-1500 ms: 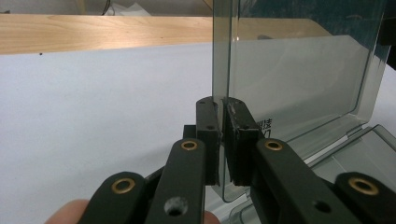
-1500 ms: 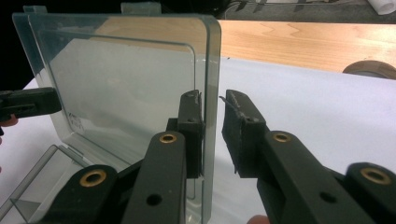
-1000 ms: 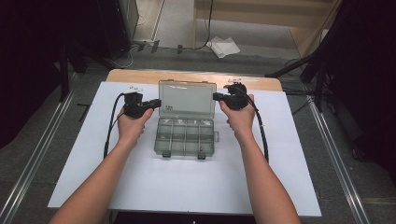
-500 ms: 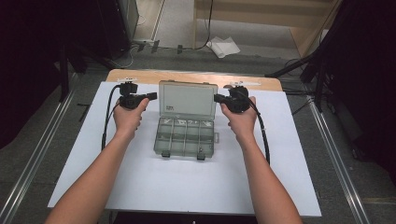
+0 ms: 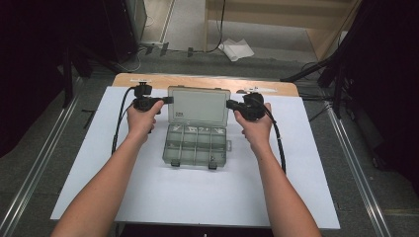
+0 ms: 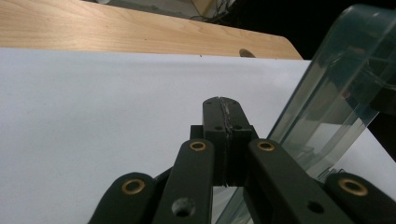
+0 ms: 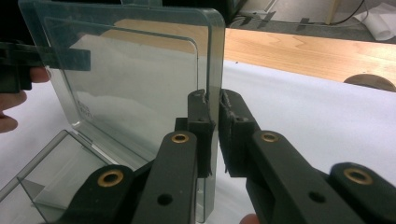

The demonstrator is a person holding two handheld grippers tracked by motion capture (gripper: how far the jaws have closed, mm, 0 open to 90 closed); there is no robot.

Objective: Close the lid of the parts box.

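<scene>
Compartment box (image 5: 196, 129) at mid-table on the white sheet (image 5: 197, 197), lid (image 7: 135, 84) raised upright.

Lid-opening or closing step, by the look of it: right gripper (image 7: 212, 100) pinched onto the lid's side edge, a narrow gap left for the plastic; left gripper (image 6: 223, 105) fully closed on nothing, just beside the lid's other edge. Next: likely swing the lid about its hinge, keeping the base from sliding. Small label (image 5: 181, 114) on the lid, too small to read.
</scene>
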